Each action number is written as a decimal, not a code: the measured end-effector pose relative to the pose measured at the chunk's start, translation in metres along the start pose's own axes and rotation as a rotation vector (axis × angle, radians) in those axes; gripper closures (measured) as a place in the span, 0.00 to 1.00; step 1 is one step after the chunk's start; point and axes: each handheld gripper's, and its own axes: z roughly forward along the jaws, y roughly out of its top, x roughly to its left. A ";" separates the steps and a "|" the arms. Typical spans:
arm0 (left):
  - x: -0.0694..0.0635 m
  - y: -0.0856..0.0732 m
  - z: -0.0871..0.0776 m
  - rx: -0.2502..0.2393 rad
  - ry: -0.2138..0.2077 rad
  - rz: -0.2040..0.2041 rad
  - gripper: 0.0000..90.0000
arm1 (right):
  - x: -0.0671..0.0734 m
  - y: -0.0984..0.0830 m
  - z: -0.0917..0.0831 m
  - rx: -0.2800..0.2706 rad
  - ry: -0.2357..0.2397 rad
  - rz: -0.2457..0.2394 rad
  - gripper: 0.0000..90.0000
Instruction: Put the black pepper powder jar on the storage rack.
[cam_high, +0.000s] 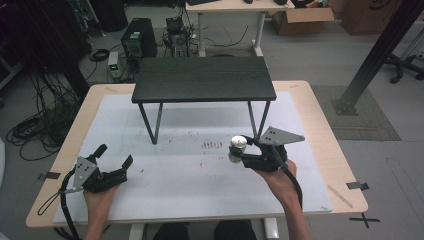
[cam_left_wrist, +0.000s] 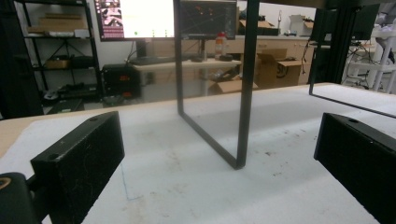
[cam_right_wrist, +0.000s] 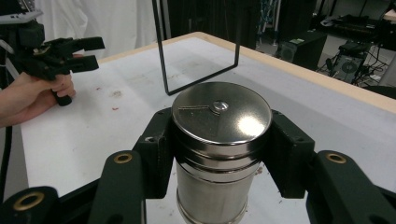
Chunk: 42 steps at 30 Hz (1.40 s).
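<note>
Right tongs (cam_right_wrist: 219, 154): clamped on a steel canister (cam_right_wrist: 219, 140), one black jaw pressed to each side just below the lid. The grip sits high on the body, under the lid's rim. My reading is that the rim gives a ledge so the smooth metal cannot slide down through the pads. The canister stands upright, lid facing up with a small hole and a wedge-shaped mark on it (probably a shaker top, though I cannot be sure).

In the high view the right tongs (cam_high: 245, 152) hold the canister (cam_high: 237, 148) near the middle of the bench, just in front of the right-hand legs of the small black shelf (cam_high: 202, 80). Whether its base touches the mat or hangs just above it, I cannot tell.

Left tongs (cam_high: 116, 156): jaws spread wide apart, nothing between them. They rest low near the left front of the bench, well apart from the canister. The left gripper view looks out across bare mat to a thin leg frame (cam_left_wrist: 243, 93) of the shelf. This looks like a parked, waiting pose that keeps clear of the working hand.

The bench (cam_high: 320, 115) has a white mat (cam_high: 190, 180) over a wooden top. The shelf stands toward the back, its top bare; a likely place for the canister, judging by how close it is held.
</note>
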 end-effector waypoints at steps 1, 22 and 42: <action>0.000 0.000 0.000 0.000 0.000 -0.001 0.02 | 0.000 0.003 0.000 0.001 0.001 -0.001 0.55; 0.000 0.000 0.000 0.001 0.001 -0.001 0.02 | -0.006 0.057 0.004 0.030 -0.001 0.012 0.55; 0.000 0.000 0.000 0.001 0.001 -0.001 0.02 | -0.017 0.116 0.010 0.049 -0.010 0.019 0.55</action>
